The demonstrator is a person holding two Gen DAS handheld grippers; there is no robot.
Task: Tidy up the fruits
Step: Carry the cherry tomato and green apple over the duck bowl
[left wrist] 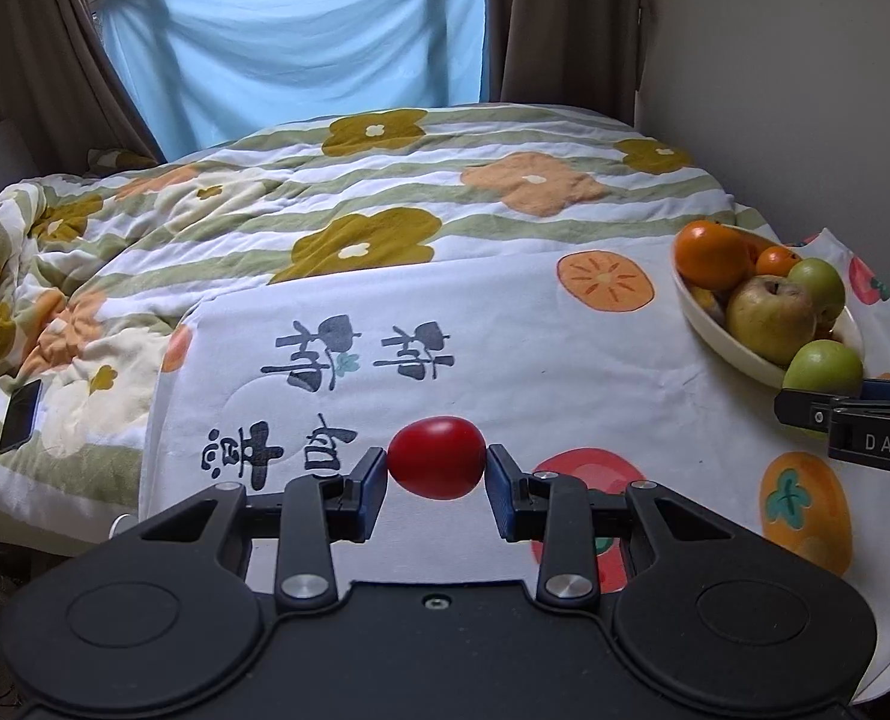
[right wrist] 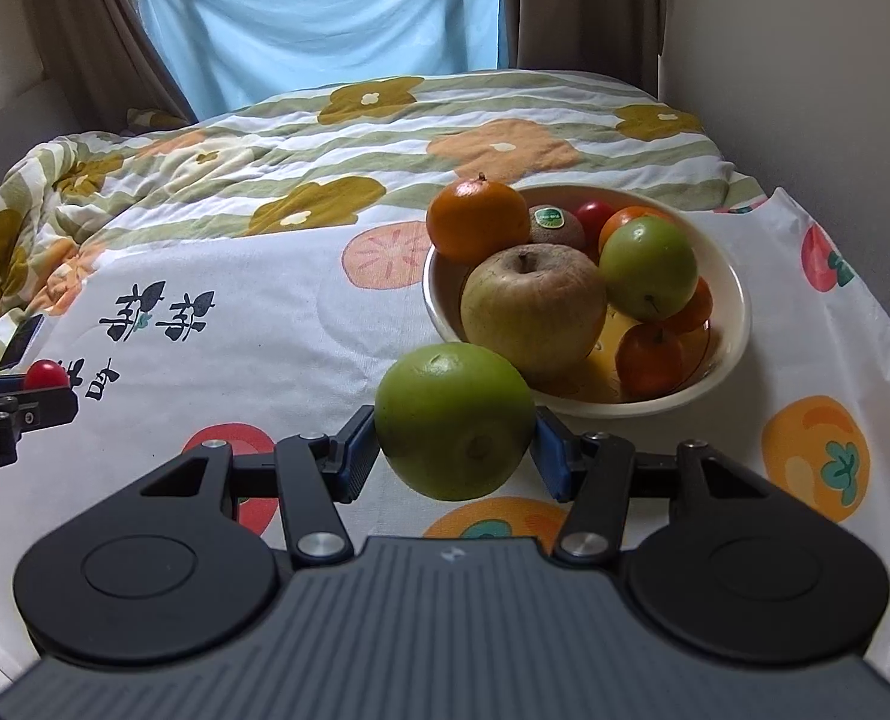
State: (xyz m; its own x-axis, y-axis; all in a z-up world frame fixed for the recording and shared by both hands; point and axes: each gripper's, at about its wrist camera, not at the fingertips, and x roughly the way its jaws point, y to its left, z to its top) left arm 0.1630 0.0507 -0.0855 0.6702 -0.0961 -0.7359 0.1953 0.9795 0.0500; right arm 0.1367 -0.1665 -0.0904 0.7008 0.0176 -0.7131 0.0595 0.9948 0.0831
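My left gripper (left wrist: 436, 468) is shut on a small red tomato (left wrist: 436, 457) and holds it above the white printed cloth (left wrist: 505, 348). My right gripper (right wrist: 454, 447) is shut on a green apple (right wrist: 454, 420), just in front of the cream fruit bowl (right wrist: 736, 324). The bowl holds an orange (right wrist: 476, 219), a yellowish apple (right wrist: 532, 306), a green apple (right wrist: 649, 267), a kiwi (right wrist: 556, 227), a small tomato (right wrist: 593, 215) and other small fruit. In the left wrist view the bowl (left wrist: 721, 336) is at the right, with the right gripper (left wrist: 853, 420) and its green apple (left wrist: 823, 367) beside it.
A flowered quilt (left wrist: 336, 204) covers the bed behind the cloth. A dark phone (left wrist: 20, 415) lies on the quilt at the left. A blue sheet (left wrist: 300, 42) and brown curtains hang at the back. A wall (right wrist: 817, 60) runs along the right side.
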